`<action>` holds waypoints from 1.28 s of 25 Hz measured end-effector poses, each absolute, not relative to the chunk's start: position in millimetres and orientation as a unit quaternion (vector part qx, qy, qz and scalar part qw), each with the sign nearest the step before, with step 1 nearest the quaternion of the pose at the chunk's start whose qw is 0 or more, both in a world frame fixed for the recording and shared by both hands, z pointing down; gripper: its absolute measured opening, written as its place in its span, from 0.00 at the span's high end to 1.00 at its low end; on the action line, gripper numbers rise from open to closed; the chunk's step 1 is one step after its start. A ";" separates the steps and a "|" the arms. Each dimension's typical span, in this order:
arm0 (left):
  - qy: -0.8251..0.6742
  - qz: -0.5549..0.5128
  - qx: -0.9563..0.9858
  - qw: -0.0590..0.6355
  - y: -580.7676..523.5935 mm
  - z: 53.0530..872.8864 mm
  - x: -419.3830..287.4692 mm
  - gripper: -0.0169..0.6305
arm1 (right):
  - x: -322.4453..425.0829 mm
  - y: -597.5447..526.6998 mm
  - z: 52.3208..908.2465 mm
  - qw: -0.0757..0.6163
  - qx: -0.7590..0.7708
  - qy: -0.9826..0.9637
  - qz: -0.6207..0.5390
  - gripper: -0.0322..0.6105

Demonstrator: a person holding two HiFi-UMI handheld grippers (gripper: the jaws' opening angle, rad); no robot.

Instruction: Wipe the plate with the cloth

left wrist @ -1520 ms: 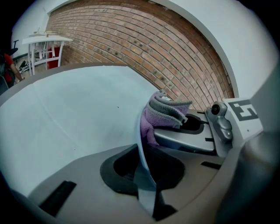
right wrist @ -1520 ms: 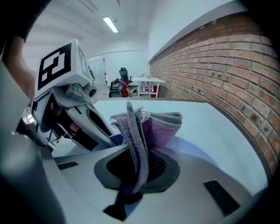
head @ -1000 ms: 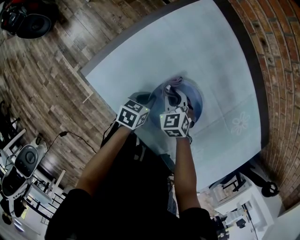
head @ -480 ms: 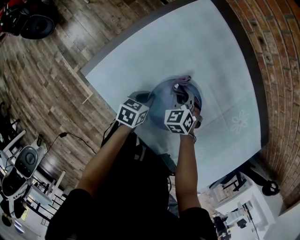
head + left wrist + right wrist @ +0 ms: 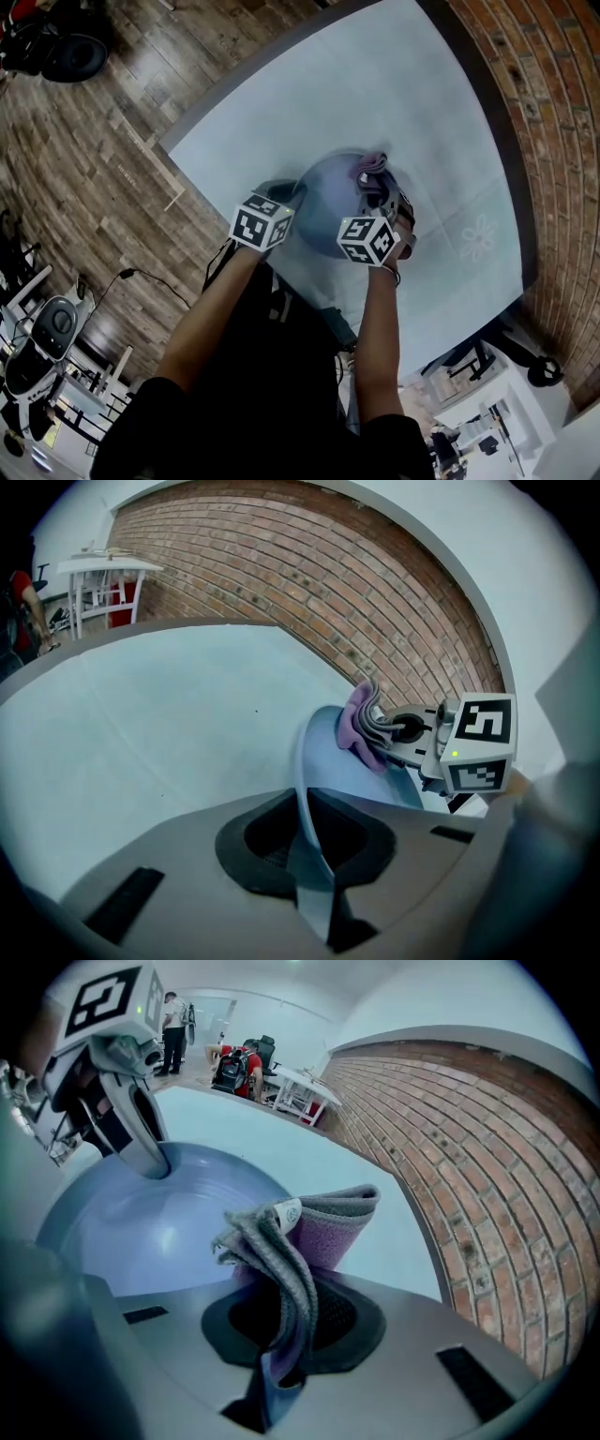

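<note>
A blue plate (image 5: 328, 202) lies on the pale blue table (image 5: 422, 103). My left gripper (image 5: 292, 199) is shut on the plate's near-left rim (image 5: 302, 794), which runs between its jaws in the left gripper view. A folded purple and grey cloth (image 5: 302, 1227) is pinched in my right gripper (image 5: 281, 1330). In the head view, the cloth (image 5: 373, 167) rests on the plate's far right edge, with the right gripper (image 5: 382, 190) over it. From the left gripper view the cloth (image 5: 361, 726) presses against the plate's far rim. The left gripper (image 5: 148, 1159) shows across the plate (image 5: 141, 1227).
A brick wall (image 5: 553, 122) runs along the table's right side. Wooden floor (image 5: 84, 169) lies to the left of the table's edge. A white side table (image 5: 103, 569) and people stand far off in the room. The table shows a faint flower mark (image 5: 478, 239).
My right gripper has carried the cloth rightward across the plate, from its middle to its far right rim, and rolled a little. The left gripper and the plate have kept still.
</note>
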State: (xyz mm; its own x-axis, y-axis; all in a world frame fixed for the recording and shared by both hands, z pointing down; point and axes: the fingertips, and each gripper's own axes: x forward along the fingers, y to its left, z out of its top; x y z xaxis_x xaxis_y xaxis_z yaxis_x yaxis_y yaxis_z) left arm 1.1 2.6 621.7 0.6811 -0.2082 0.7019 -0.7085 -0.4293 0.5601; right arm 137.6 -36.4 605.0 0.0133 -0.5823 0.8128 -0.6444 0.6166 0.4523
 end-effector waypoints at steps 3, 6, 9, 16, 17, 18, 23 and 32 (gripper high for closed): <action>-0.288 0.278 0.797 0.452 2.8 621.5 1.2 0.89 | 146.4 -30.6 604.5 0.578 0.432 -0.692 0.015 0.86; -0.289 0.278 0.797 0.452 1.9 621.4 1.4 0.89 | 152.7 -26.5 604.3 0.590 0.427 -0.686 0.005 0.86; -0.291 0.276 0.796 0.454 2.3 620.8 1.9 0.89 | 157.9 -21.9 603.5 0.597 0.422 -0.682 0.002 0.86; -0.295 0.268 0.791 0.464 1.1 620.9 2.1 0.89 | 170.0 -7.0 603.4 0.616 0.413 -0.671 0.006 0.86; -0.297 0.266 0.789 0.467 1.1 620.9 1.7 0.89 | 171.2 -4.2 603.0 0.619 0.411 -0.669 0.005 0.86; -0.298 0.264 0.788 0.470 1.1 620.9 1.3 0.89 | 172.4 -1.1 602.5 0.622 0.410 -0.667 0.006 0.86; -0.304 0.254 0.780 0.484 1.1 621.6 0.4 0.90 | 179.1 15.8 600.6 0.634 0.401 -0.661 0.007 0.86; -0.311 0.242 0.771 0.500 2.6 621.3 -1.4 0.90 | 180.2 47.4 598.7 0.641 0.389 -0.661 0.016 0.86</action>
